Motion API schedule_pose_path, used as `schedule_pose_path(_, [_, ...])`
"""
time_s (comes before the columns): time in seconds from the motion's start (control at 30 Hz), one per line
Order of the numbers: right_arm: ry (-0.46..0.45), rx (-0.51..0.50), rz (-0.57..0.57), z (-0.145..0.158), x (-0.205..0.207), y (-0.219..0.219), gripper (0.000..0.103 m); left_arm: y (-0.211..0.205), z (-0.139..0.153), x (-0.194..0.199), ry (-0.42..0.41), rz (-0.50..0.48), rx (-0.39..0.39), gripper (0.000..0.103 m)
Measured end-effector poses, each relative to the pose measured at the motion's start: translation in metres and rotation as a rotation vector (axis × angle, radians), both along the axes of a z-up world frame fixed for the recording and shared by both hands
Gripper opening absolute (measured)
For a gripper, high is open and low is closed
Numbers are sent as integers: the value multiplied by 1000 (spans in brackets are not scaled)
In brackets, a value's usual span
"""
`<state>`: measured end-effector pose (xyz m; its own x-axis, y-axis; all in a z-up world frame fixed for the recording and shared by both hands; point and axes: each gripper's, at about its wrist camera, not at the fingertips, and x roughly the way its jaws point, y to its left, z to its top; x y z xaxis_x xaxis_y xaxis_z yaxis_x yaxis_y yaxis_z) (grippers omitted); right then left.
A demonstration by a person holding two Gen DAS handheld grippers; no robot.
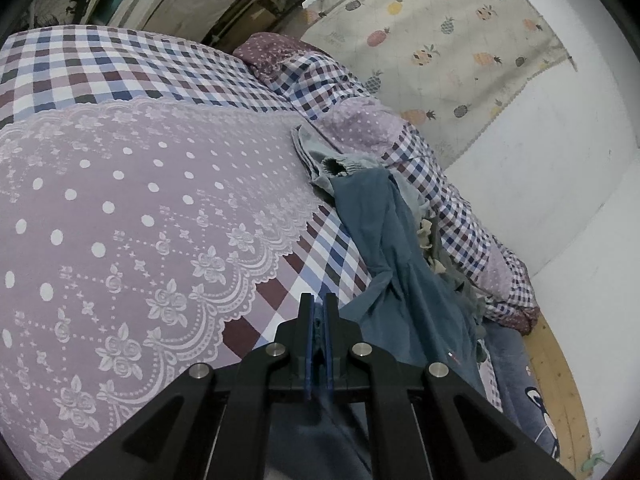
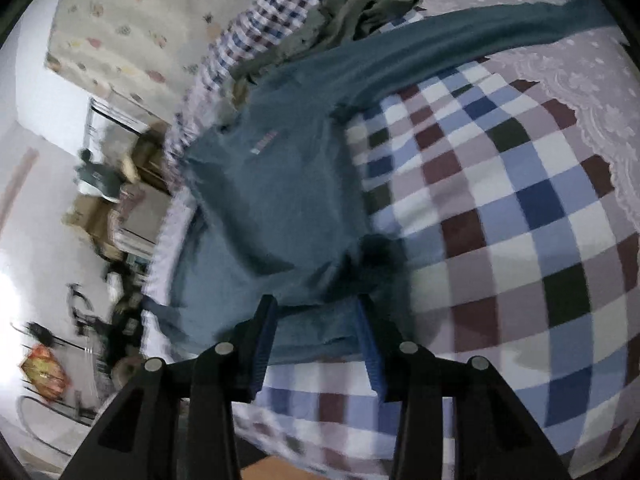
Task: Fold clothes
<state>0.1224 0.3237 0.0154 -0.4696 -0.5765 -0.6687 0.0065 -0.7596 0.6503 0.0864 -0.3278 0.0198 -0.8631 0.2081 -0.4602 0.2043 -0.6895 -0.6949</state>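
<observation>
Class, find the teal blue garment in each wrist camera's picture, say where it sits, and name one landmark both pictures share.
Left wrist view: teal blue garment runs from centre to lower right, its edge pinched in the left gripper.
Right wrist view: teal blue garment fills the centre, its hem between the open right gripper.
Shared landmark: checked bedsheet.

We see our right gripper (image 2: 316,336) with its jaws standing apart, the blue pads on either side of the near edge of a teal shirt (image 2: 280,200); the pads do not press on the cloth. The shirt lies spread across a checked bedspread (image 2: 500,240), a small striped label on its front, one long sleeve reaching toward the upper right. An olive garment (image 2: 360,8) sits crumpled beyond it. A lilac lace-edged cover (image 2: 580,92) lies at the right. The picture is motion-blurred.
</observation>
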Motion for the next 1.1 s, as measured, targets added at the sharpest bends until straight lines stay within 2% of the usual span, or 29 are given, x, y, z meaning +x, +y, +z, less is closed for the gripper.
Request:
schedule_pose_path(0.4, [-10, 35, -32, -8, 0, 11, 41, 0, 0, 2, -2, 2, 2, 3])
schedule_pose_path(0.7, [-12, 157, 5, -11, -3, -1, 39, -2, 0, 4, -5, 5, -3, 3])
schedule_pose_path(1.03, [-12, 215, 8, -11, -3, -8, 38, -5, 1, 6, 8, 3, 6, 3])
schedule_pose_path(1.1, [-16, 226, 0, -13, -4, -12, 28, -7, 1, 7, 11, 8, 14, 3])
